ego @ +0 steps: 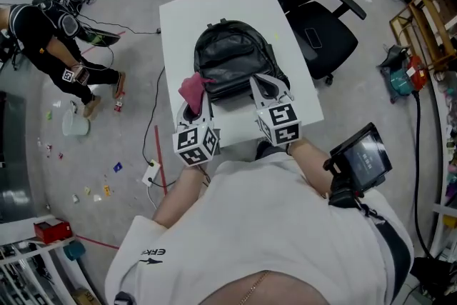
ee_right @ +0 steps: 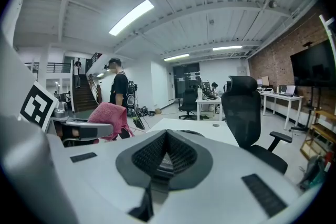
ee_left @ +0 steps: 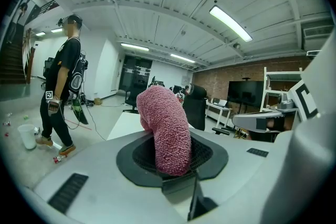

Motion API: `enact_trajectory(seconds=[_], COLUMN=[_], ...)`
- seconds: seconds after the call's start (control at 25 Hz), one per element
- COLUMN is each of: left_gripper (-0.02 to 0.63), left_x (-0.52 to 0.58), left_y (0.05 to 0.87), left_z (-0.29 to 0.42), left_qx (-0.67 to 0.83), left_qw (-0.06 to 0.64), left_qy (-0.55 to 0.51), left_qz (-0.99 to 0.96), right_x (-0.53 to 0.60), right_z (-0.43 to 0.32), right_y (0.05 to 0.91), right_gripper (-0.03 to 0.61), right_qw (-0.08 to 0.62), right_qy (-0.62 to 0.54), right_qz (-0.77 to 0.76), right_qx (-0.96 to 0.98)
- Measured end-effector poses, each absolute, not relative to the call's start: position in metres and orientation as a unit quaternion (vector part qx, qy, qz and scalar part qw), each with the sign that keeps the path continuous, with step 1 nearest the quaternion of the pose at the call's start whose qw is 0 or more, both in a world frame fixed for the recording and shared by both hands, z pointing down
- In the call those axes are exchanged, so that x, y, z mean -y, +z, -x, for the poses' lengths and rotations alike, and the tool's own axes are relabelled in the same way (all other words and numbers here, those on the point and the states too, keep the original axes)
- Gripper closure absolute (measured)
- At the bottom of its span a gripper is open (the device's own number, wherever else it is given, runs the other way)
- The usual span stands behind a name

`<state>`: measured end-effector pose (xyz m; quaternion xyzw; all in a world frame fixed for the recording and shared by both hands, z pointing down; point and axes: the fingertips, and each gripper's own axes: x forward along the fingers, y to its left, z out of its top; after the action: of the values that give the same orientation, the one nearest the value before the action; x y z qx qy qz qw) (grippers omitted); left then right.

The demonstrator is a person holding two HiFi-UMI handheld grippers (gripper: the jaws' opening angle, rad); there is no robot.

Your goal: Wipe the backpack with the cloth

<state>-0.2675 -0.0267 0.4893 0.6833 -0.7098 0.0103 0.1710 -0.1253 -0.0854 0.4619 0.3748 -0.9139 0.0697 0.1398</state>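
Black glossy backpack point(ego: 232, 57) on a white table point(ego: 214, 3). Pink cloth point(ego: 191, 88), nubby terry texture, at the backpack's left edge. Left gripper point(ego: 194, 107) and right gripper point(ego: 269, 91) are pale grey with black mesh pads; their marker cubes point(ego: 196, 144) are white with black squares. Right of the backpack, a black office chair point(ego: 314, 18) on a grey floor point(ego: 107, 132).

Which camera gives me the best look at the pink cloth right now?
The left gripper view: the pink cloth fills its centre, pile visible, pinched in the left tongs. The head view shows only a small patch at the backpack's left edge; the right gripper view shows part of it, left of centre.
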Motion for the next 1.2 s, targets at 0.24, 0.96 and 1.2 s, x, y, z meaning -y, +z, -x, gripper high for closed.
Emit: enact_trajectory(seconds=[0.24,0.96,1.2], left_gripper=[0.522,0.522,0.522], left_x=[0.089,0.266,0.310], left_y=[0.495,0.554,0.600], left_z=[0.272,0.264,0.255], left_qx=[0.698,0.625,0.565], left_qw=[0.157,0.102,0.062], left_qy=[0.050,0.260,0.389], left_qz=[-0.696,-0.729,-0.725], right_x=[0.142,0.273,0.303], right_z=[0.128,0.125,0.116], right_y=[0.472,0.513,0.532], right_gripper=[0.574,0.574,0.574], right_qw=[0.146,0.198,0.210], right_qy=[0.070,0.084,0.111], right_qz=[-0.375,-0.370,-0.375], right_qx=[0.913,0.904,0.896])
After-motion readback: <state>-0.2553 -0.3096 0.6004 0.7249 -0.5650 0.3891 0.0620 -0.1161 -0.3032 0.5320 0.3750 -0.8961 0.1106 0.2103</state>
